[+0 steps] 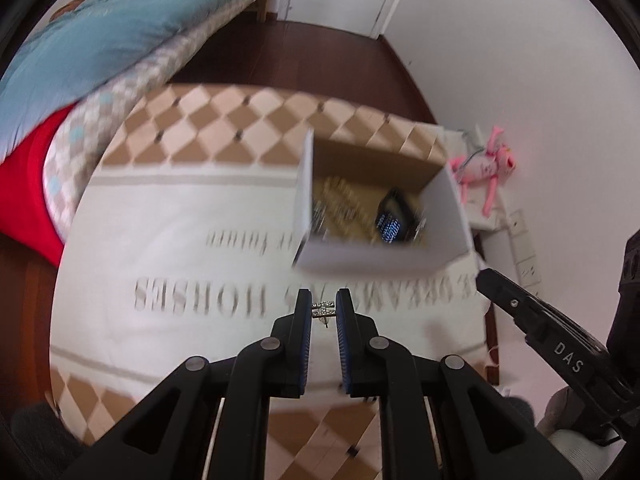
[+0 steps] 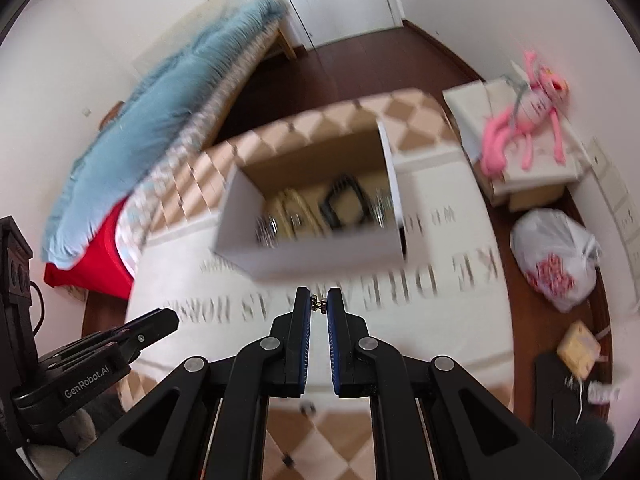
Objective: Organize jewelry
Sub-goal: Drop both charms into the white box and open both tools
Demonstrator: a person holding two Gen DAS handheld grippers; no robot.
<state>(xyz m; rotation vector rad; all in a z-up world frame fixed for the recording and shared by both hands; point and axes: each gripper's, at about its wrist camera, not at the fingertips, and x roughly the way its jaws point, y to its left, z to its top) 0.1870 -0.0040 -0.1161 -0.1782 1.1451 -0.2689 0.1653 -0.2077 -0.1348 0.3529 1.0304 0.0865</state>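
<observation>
We find the left gripper (image 1: 324, 310) pinching a rhinestone stud earring (image 1: 323, 309) above the printed tablecloth (image 1: 168, 240). The right gripper (image 2: 319, 304) pinches a small metal piece (image 2: 319, 303), possibly an earring back; blur prevents certainty. Ahead of both stands an open cardboard box (image 2: 316, 258) holding gold chains (image 1: 344, 204) and a dark item. A pink plush toy (image 2: 524, 120) lies on a side stand well clear. A bed with a blue blanket (image 2: 160, 120) flanks the table.
</observation>
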